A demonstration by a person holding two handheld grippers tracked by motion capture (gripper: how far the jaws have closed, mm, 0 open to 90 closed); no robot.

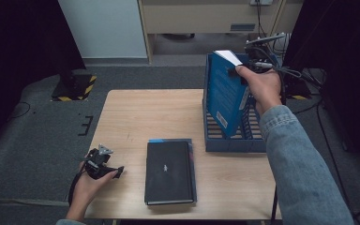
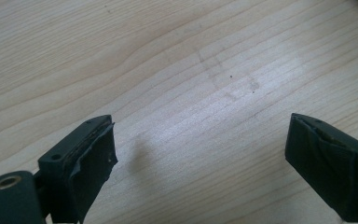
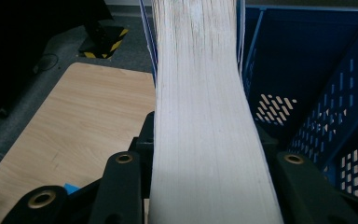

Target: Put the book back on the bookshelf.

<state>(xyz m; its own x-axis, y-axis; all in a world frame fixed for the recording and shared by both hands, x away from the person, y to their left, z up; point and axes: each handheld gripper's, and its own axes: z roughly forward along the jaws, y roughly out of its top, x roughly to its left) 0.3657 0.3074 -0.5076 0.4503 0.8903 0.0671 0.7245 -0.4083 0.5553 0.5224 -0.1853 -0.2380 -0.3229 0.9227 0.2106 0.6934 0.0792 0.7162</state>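
My right gripper point(image 1: 243, 70) is shut on a blue book point(image 1: 224, 93), holding it upright over the left part of the blue slotted rack point(image 1: 234, 140). In the right gripper view the book's white page edge point(image 3: 205, 116) runs up between the two jaws, with the rack's perforated wall point(image 3: 331, 126) to its right. A black book point(image 1: 168, 172) lies flat near the table's front edge on top of a blue one point(image 1: 193, 154). My left gripper point(image 1: 117, 172) rests low at the front left of the table, open, with bare wood between its pads point(image 2: 93, 154).
The light wooden table point(image 1: 136, 117) has free surface at its left and middle. A yellow-and-black striped base point(image 1: 75, 86) stands on the grey floor behind the table's left corner. Cables point(image 1: 304, 75) trail to the right of the rack.
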